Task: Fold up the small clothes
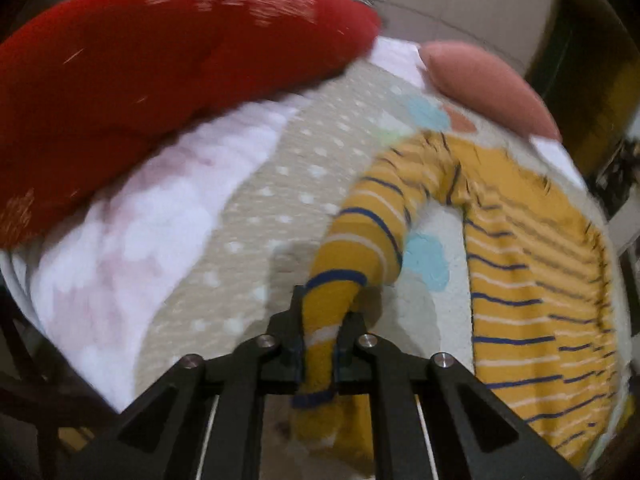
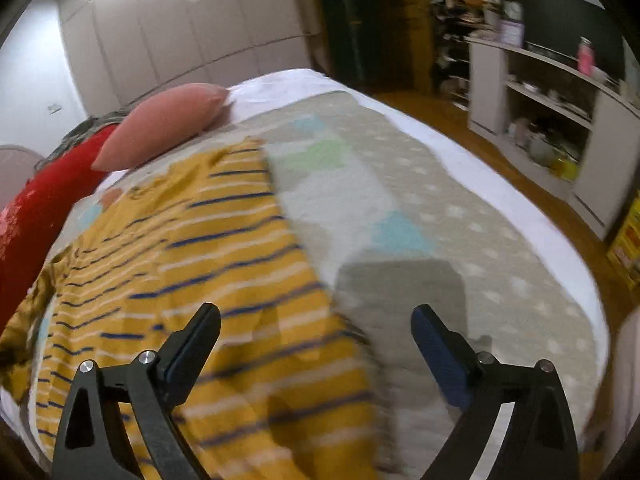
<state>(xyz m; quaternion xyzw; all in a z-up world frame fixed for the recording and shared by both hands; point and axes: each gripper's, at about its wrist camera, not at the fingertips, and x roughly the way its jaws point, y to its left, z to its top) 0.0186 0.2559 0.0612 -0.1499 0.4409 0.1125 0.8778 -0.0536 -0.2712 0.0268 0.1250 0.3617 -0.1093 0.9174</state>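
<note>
Left tongs (image 1: 320,344) pinched the shirt's (image 2: 192,264) sleeve (image 1: 356,248); right tongs (image 2: 316,328) gaped empty. A tug could slip the sleeve free.

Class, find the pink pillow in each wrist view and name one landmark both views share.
Left wrist view: pink pillow at upper right, beyond the striped shirt.
Right wrist view: pink pillow at upper left, beyond the shirt.
Shared landmark: the red pillow, beside it in both views.
</note>
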